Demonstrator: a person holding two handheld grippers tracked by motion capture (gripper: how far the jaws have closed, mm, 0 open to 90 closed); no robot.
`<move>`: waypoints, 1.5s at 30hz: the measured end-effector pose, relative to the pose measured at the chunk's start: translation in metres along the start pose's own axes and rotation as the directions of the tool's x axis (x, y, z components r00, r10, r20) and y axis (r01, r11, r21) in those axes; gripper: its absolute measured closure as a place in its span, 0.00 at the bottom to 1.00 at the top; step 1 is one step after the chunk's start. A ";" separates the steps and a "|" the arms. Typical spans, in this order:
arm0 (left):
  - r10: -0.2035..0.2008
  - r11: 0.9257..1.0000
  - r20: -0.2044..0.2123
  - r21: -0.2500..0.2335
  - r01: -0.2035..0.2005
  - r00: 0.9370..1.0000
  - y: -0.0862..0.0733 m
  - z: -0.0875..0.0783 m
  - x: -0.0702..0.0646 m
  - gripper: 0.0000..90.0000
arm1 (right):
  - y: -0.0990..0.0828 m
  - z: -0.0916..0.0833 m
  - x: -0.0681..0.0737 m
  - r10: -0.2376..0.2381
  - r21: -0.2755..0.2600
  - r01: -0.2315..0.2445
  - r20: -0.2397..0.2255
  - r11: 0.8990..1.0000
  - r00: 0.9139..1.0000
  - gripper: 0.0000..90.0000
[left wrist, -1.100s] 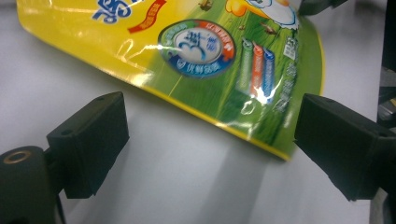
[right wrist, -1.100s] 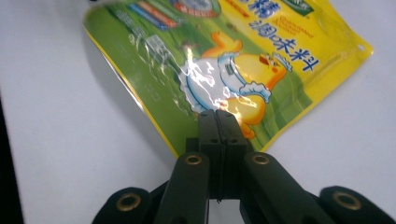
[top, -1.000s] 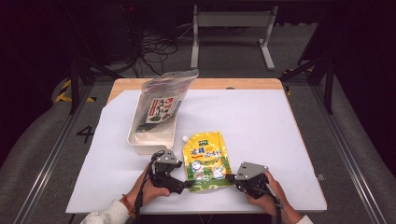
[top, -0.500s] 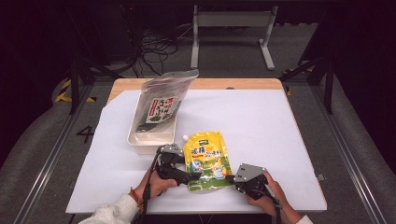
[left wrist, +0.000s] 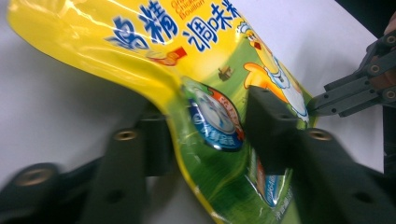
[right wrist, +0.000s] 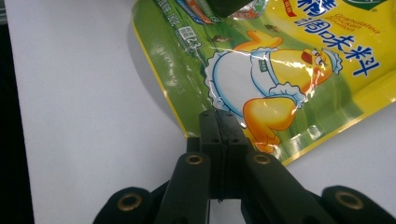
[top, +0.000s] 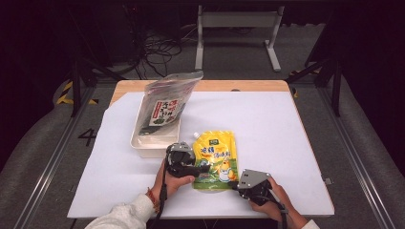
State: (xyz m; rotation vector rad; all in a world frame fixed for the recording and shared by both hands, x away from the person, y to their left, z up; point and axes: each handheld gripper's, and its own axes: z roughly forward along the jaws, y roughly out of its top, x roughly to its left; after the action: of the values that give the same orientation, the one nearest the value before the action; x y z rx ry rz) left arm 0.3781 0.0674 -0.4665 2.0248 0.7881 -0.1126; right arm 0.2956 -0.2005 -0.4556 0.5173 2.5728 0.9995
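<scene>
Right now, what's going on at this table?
A person works a yellow pouch lying on the table with two grippers. The left gripper has just been closing, its jaws straddling the pouch's edge. The right gripper is shut at the bottom edge. A dark bag leans in a white tray.

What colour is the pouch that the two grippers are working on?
The pouch is bright yellow, green along its bottom, with a cartoon chick; the right gripper view shows it best.

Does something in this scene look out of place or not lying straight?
Yes. The dark bag does not lie flat in the white tray: it leans over the far rim and sticks out. The yellow pouch is buckled at its near left edge, where the left gripper has just been closing on it. No spill or tear shows.
</scene>
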 end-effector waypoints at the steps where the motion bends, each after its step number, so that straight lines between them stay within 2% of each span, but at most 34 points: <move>1: 0.000 1.000 0.000 0.000 0.000 1.000 0.000 0.000 0.000 0.74 | 0.000 0.000 0.000 0.000 0.000 0.000 0.000 1.000 1.000 1.00; 5: 0.058 0.998 -0.006 -0.033 -0.059 0.998 0.001 -0.006 -0.007 0.80 | 0.000 0.000 0.000 0.000 -0.004 0.000 0.000 1.000 1.000 1.00; 8: 0.120 0.990 -0.026 -0.068 -0.121 0.992 0.004 -0.013 -0.017 0.83 | 0.000 -0.003 0.000 0.009 -0.009 -0.009 -0.001 1.000 1.000 0.98; 10: 0.156 0.983 -0.026 -0.098 -0.158 0.987 0.007 -0.019 -0.023 0.85 | 0.000 -0.005 0.000 0.021 -0.022 -0.022 -0.020 1.000 1.000 0.95; 14: 0.215 0.967 -0.035 -0.132 -0.218 0.976 0.011 -0.031 -0.033 0.87 | 0.003 -0.011 0.002 0.015 -0.062 -0.018 -0.055 0.998 0.998 0.89; 16: 0.250 0.958 -0.030 -0.140 -0.252 0.968 0.012 -0.036 -0.036 0.89 | 0.005 -0.014 0.005 -0.004 -0.078 -0.001 -0.064 0.997 0.998 0.87; 17: 0.259 0.954 -0.028 -0.151 -0.260 0.965 0.013 -0.040 -0.039 0.89 | 0.005 -0.015 0.006 -0.014 -0.085 0.008 -0.070 0.996 0.997 0.86; 18: 0.259 0.954 -0.028 -0.151 -0.260 0.965 0.013 -0.040 -0.039 0.90 | 0.005 -0.015 0.006 -0.014 -0.085 0.008 -0.070 0.996 0.997 0.86; 20: 0.291 0.942 -0.032 -0.163 -0.292 0.956 0.014 -0.045 -0.043 0.90 | 0.007 -0.019 0.007 -0.028 -0.096 0.021 -0.065 0.995 0.998 0.82; 23: 0.310 0.935 -0.035 -0.169 -0.311 0.950 0.014 -0.048 -0.045 0.91 | 0.008 -0.025 0.007 -0.029 -0.120 0.022 -0.057 0.992 0.998 0.78; 28: 0.333 0.925 -0.038 -0.182 -0.335 0.942 0.014 -0.055 -0.046 0.92 | 0.005 -0.034 -0.002 0.027 -0.158 -0.032 -0.036 0.987 0.999 0.69; 32: 0.354 0.913 -0.067 -0.190 -0.360 0.933 0.014 -0.063 -0.047 0.92 | 0.001 -0.043 -0.008 0.055 -0.178 -0.055 -0.007 0.982 0.998 0.64; 36: 0.371 0.906 -0.081 -0.189 -0.379 0.925 0.012 -0.069 -0.049 0.93 | -0.005 -0.049 -0.015 0.081 -0.186 -0.074 0.030 0.980 0.996 0.59; 39: 0.387 0.895 -0.100 -0.198 -0.400 0.917 0.013 -0.073 -0.051 0.93 | -0.007 -0.051 -0.018 0.104 -0.190 -0.095 0.039 0.977 0.994 0.57; 42: 0.391 0.891 -0.109 -0.206 -0.405 0.914 0.014 -0.075 -0.051 0.93 | -0.009 -0.051 -0.019 0.117 -0.191 -0.106 0.046 0.976 0.992 0.55; 44: 0.389 0.890 -0.113 -0.211 -0.404 0.914 0.014 -0.075 -0.051 0.94 | -0.010 -0.051 -0.019 0.121 -0.187 -0.109 0.052 0.976 0.991 0.54; 45: 0.397 0.886 -0.123 -0.208 -0.415 0.909 0.015 -0.076 -0.051 0.94 | -0.010 -0.051 -0.019 0.121 -0.187 -0.109 0.052 0.976 0.991 0.54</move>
State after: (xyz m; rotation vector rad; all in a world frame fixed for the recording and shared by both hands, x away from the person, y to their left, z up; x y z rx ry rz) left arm 0.3297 0.0981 -0.3935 1.9352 0.3841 0.2882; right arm 0.2885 -0.2458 -0.4235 0.6420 2.3874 1.2259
